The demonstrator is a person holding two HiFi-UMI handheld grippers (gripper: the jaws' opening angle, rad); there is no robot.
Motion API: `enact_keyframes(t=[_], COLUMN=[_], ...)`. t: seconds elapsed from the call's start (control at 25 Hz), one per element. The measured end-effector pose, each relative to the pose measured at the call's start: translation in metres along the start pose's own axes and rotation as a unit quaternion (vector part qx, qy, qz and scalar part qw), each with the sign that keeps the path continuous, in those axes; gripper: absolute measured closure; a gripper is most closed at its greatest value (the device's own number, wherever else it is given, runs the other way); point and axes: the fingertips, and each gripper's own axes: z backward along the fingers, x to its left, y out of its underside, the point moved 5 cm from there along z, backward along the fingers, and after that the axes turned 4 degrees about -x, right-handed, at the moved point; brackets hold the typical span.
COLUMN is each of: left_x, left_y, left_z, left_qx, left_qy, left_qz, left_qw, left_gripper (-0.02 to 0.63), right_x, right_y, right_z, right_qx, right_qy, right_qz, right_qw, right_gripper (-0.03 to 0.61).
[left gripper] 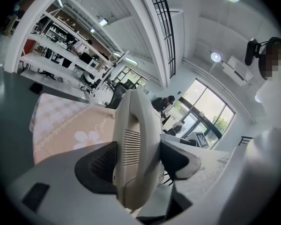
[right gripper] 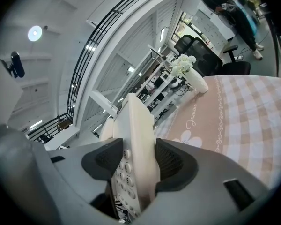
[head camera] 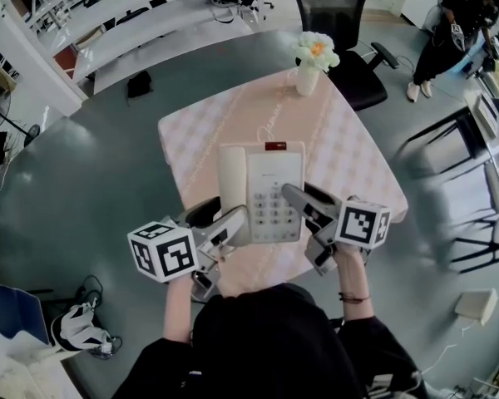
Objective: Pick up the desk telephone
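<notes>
One desk telephone (head camera: 262, 194) is seen, held at its two sides by two grippers. The left gripper (head camera: 224, 220) is clamped on the telephone's handset side, and the right gripper (head camera: 309, 199) is clamped on its keypad side. One table (head camera: 358, 165), covered with a checked pink cloth, is seen beneath the telephone; whether the telephone touches it cannot be told.

Beyond the telephone, one vase (head camera: 307, 79) is stood upright, and a bunch of pale flowers (head camera: 316, 50) is held in it. Further beyond the telephone, one black office chair (head camera: 341, 15) is placed.

The red strip (head camera: 275, 146) at the telephone's far edge is shown only by the head view. A slotted grille (left gripper: 129, 146) on the handset is revealed only by the left gripper view. The vase is caught by the right gripper view, not by the left.
</notes>
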Motion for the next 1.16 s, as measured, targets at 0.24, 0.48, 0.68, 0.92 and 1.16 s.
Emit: enact_keyframes(t=[0.24, 0.48, 0.68, 0.92, 1.16], left_x=[0.0011, 0.0008, 0.0000, -0.0008, -0.0011], left_y=[0.0017, 0.0012, 0.0013, 0.0008, 0.0006], left_z=[-0.0026, -0.0036, -0.0040, -0.0046, -0.0048], left_qx=[-0.001, 0.001, 0.001, 0.003, 0.004], left_qy=[-0.002, -0.001, 0.000, -0.001, -0.002], left_qz=[0.002, -0.001, 0.000, 0.000, 0.000], left_qw=[1.0000, 1.0000, 1.0000, 1.0000, 1.0000], left_gripper=[0.330, 0.330, 0.330, 0.330, 0.330], right_x=[-0.0028, -0.0026, -0.0024, -0.0021, -0.0018], right_y=[0.0009, 0.0002, 0.0005, 0.0000, 0.0007], right_z=[0.0004, 0.0011, 0.0020, 0.0026, 0.0024], right_qx=[-0.001, -0.001, -0.004, -0.005, -0.006], right_qy=[0.000, -0.001, -0.002, -0.003, -0.004], right_qz=[0.000, 0.001, -0.001, -0.003, -0.008], right_qw=[1.000, 1.000, 1.000, 1.000, 1.000], right_gripper=[0.369, 0.369, 0.368, 0.368, 0.368])
